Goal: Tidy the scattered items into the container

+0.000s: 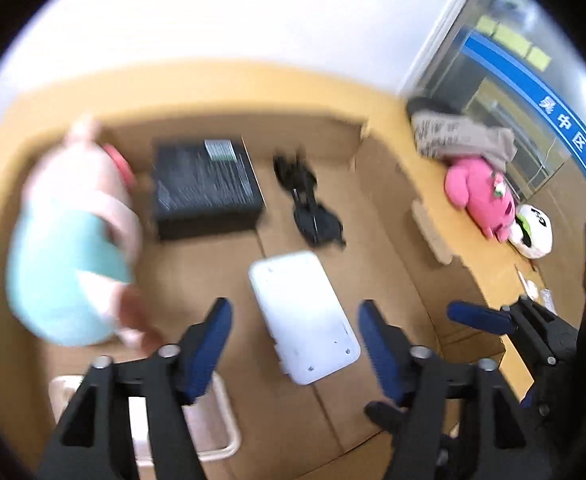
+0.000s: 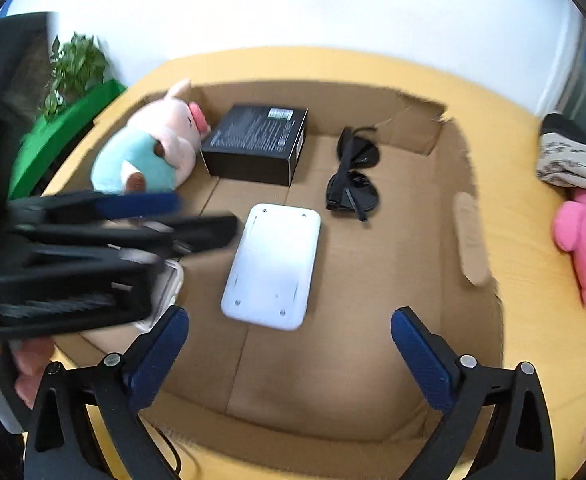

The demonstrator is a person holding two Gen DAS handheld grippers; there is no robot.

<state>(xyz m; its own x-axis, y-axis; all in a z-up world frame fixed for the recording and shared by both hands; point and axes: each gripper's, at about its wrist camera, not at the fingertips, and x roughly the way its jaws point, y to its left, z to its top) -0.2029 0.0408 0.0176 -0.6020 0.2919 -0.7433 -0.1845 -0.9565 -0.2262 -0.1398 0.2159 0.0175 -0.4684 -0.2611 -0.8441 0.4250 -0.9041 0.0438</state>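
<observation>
An open cardboard box (image 2: pixel 433 280) lies on the yellow table. Inside it are a pig plush in teal (image 2: pixel 149 152), a black box (image 2: pixel 257 144), black sunglasses (image 2: pixel 353 176) and a white flat device (image 2: pixel 273 264). The same things show in the left wrist view: plush (image 1: pixel 69 240), black box (image 1: pixel 207 184), sunglasses (image 1: pixel 309 200), white device (image 1: pixel 305 316). My left gripper (image 1: pixel 295 344) is open and empty above the white device. My right gripper (image 2: pixel 289 344) is open and empty over the box's near edge. The left gripper (image 2: pixel 209 216) shows in the right wrist view.
A pink plush (image 1: pixel 479 196), a white round toy (image 1: pixel 533 232) and a printed grey cloth (image 1: pixel 461 136) lie on the table right of the box. A pale tray-like item (image 1: pixel 213 432) sits at the box's near left. A plant (image 2: pixel 75 68) stands far left.
</observation>
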